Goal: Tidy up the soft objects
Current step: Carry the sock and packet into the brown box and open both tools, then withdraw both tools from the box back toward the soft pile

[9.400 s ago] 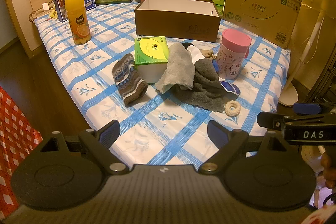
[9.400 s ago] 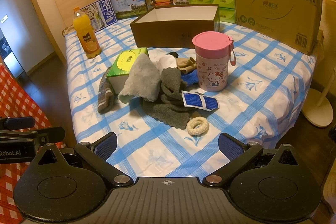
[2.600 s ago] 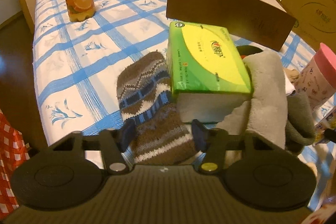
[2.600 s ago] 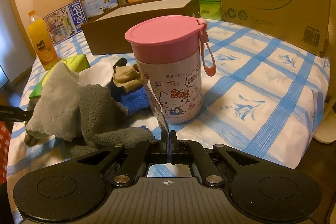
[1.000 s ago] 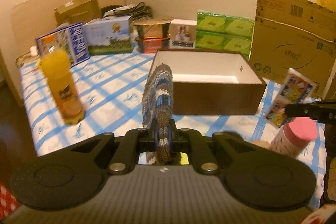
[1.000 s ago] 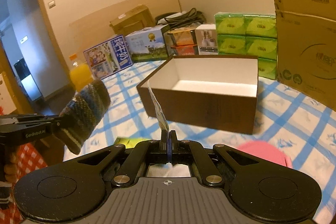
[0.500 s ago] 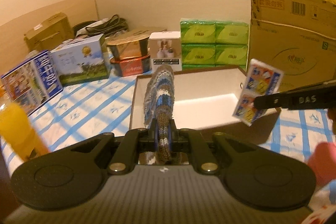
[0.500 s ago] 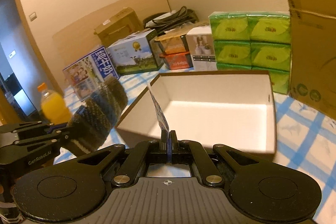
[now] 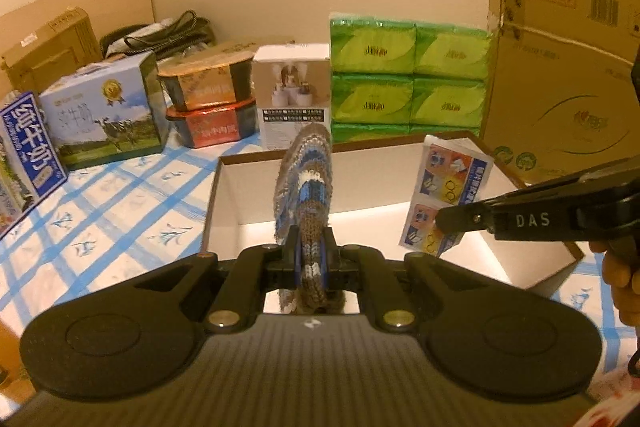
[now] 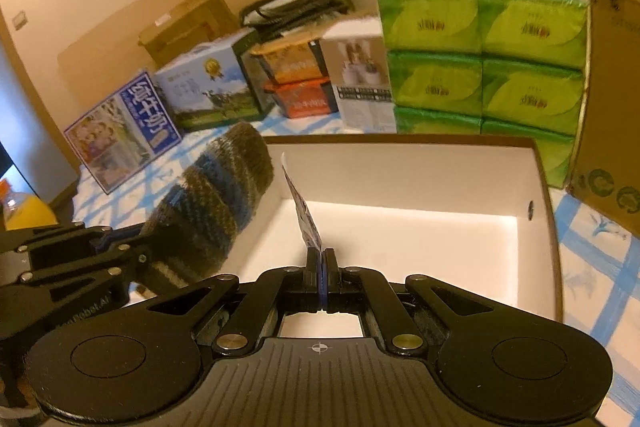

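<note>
My left gripper [image 9: 310, 251] is shut on a brown, blue and white knitted sock [image 9: 306, 179], which sticks up over the near left part of the brown box with a white inside [image 9: 224, 187]. The right gripper [image 10: 320, 261] is shut on a flat blue-and-white wipes packet [image 10: 302, 211], seen edge-on over the box [image 10: 538, 211]. In the left wrist view the packet [image 9: 444, 187] hangs over the box's right half from the right gripper [image 9: 452, 223]. The sock [image 10: 216, 203] and left gripper [image 10: 120, 247] show at the left of the right wrist view.
Behind the box stand green tissue packs [image 9: 408, 75], a white carton [image 9: 294, 95], stacked tins [image 9: 208, 103] and milk cartons [image 9: 100, 115]. A big cardboard box [image 9: 560, 87] stands at the right. An orange juice bottle [image 10: 24, 211] is at the far left. The blue-checked cloth [image 9: 100, 219] covers the table.
Both grippers have moved forward over the table with their loads and now hang over the open box, which fills more of both views. The pink cup and juice bottle have left the left view.
</note>
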A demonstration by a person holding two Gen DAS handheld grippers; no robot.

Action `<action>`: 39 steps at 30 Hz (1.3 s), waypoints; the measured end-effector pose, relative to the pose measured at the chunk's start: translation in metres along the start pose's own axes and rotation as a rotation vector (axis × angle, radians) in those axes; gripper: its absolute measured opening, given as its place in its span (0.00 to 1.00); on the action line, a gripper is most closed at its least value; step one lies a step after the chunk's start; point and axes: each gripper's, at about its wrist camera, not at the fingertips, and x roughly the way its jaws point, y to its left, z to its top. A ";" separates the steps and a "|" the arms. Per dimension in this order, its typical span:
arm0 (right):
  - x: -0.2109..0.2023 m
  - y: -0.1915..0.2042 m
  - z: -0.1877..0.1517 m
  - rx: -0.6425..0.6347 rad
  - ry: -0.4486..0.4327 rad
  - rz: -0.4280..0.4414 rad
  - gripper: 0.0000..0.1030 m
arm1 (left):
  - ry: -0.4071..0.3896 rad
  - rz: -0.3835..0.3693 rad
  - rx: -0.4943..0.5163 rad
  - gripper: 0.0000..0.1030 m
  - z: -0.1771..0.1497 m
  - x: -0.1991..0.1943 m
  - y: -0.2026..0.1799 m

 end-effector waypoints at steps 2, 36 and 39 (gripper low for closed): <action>0.012 -0.006 0.005 0.019 0.015 -0.011 0.00 | 0.017 -0.001 -0.008 0.10 0.002 0.015 0.002; -0.078 0.005 -0.027 -0.022 0.053 -0.004 0.52 | 0.128 -0.015 -0.136 0.33 -0.026 -0.081 -0.003; -0.103 0.010 -0.035 -0.017 0.024 0.024 0.55 | 0.111 -0.022 -0.145 0.34 -0.029 -0.108 -0.011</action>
